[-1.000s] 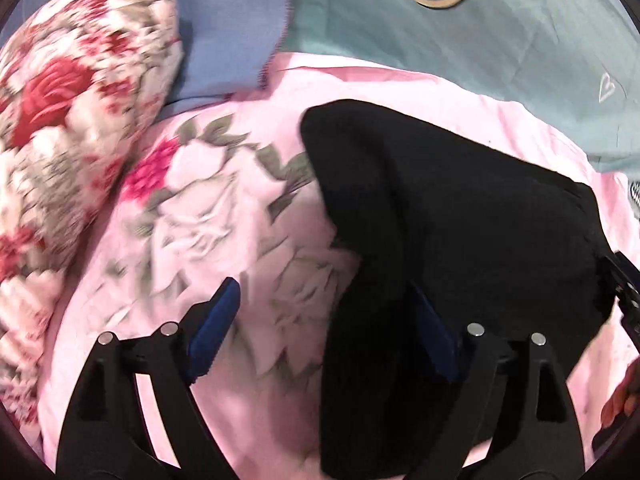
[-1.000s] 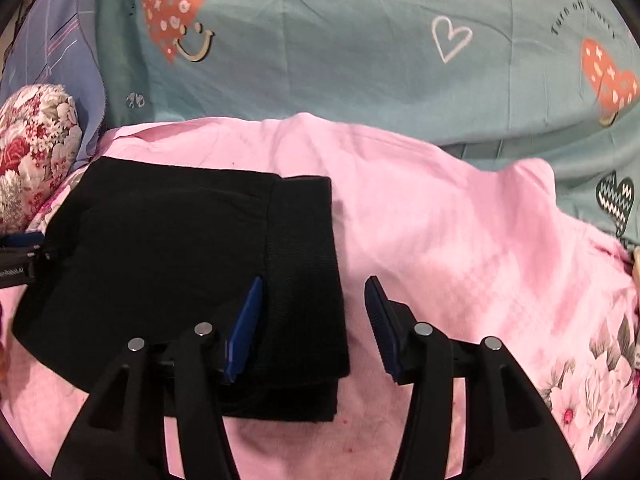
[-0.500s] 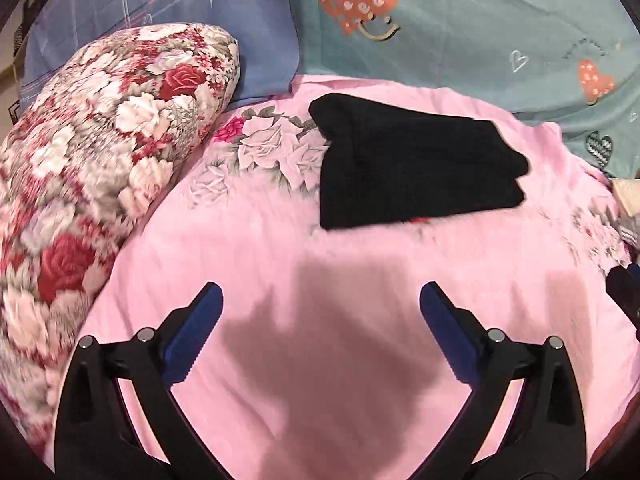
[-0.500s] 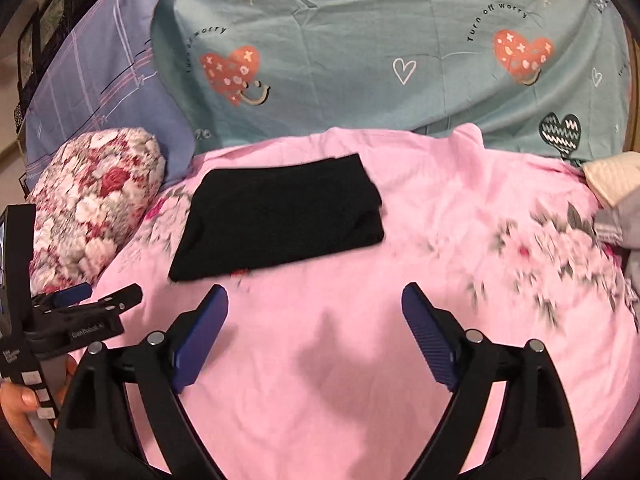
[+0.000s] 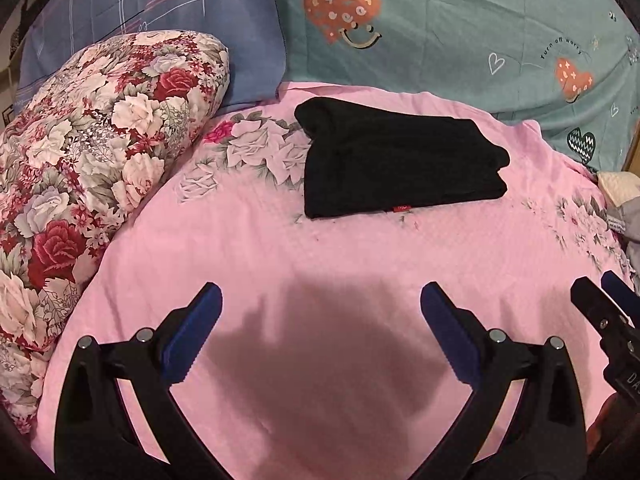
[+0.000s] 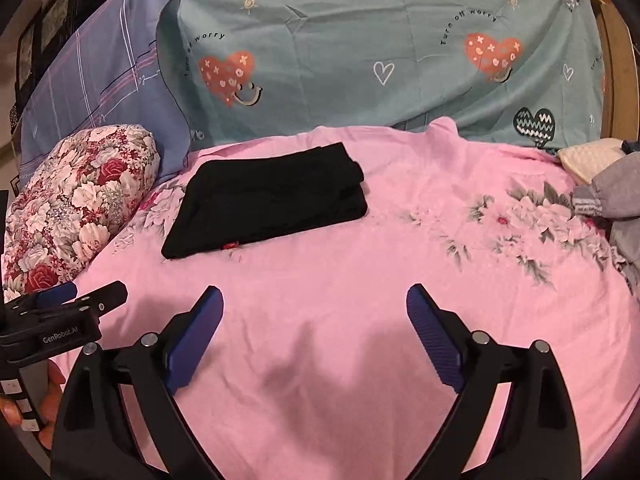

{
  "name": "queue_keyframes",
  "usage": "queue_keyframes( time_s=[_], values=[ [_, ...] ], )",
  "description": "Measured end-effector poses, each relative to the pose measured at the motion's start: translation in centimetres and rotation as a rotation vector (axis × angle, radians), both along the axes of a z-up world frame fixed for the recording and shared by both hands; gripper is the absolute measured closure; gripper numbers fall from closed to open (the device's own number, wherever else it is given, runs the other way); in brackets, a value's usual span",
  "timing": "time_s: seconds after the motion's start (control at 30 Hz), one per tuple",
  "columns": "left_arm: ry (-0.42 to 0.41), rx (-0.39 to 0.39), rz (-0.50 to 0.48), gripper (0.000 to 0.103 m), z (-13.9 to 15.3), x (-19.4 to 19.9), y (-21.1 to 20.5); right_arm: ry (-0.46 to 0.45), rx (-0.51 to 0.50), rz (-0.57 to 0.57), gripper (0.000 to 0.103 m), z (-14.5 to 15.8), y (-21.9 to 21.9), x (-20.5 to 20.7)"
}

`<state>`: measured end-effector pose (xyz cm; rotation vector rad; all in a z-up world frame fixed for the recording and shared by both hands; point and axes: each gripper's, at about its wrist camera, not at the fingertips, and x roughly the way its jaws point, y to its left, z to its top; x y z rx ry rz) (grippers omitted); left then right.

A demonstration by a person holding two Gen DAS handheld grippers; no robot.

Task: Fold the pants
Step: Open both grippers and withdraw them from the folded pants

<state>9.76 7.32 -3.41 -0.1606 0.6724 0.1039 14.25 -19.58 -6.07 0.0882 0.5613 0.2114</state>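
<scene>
The black pants point(image 5: 396, 164) lie folded into a flat rectangle on the pink floral bedsheet point(image 5: 320, 264), a small red tag at the near edge. They also show in the right wrist view point(image 6: 268, 204). My left gripper point(image 5: 320, 320) is open and empty, well short of the pants, above the sheet. My right gripper point(image 6: 314, 320) is open and empty too, short of the pants and to their right. The left gripper's tip shows at the left edge of the right wrist view point(image 6: 72, 300), and the right gripper's tip at the right edge of the left wrist view point(image 5: 604, 304).
A red and white floral bolster point(image 5: 88, 168) lies along the left. A blue pillow point(image 6: 100, 80) and a teal heart-print pillow point(image 6: 380, 60) stand behind the pants. Grey and cream clothes point(image 6: 600, 184) lie at the right edge of the bed.
Both grippers have pulled back from the pants toward the near side and opened wider. The pants stay folded where they were left.
</scene>
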Motion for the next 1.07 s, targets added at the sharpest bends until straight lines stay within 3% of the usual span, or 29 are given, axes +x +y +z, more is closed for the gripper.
queue_keyframes(
  time_s=[0.1,0.17,0.5,0.63,1.07],
  values=[
    [0.001,-0.008,-0.014,0.002,-0.1,-0.1,-0.1,0.033,0.013,0.014,0.008,-0.5,0.3,0.2],
    [0.002,0.007,-0.015,0.002,-0.1,-0.3,-0.4,0.034,0.016,0.027,0.002,-0.7,0.6,0.0],
    [0.004,0.013,-0.023,0.002,-0.2,-0.4,-0.7,0.038,-0.011,0.021,0.001,-1.0,0.8,0.0],
    [-0.042,-0.009,-0.014,0.002,0.0,-0.9,-0.3,0.035,0.003,0.012,0.001,-0.8,0.5,0.0],
    [0.054,-0.004,-0.008,0.002,-1.4,0.3,-0.4,0.073,-0.01,-0.004,0.001,-1.4,0.3,0.4]
  ],
)
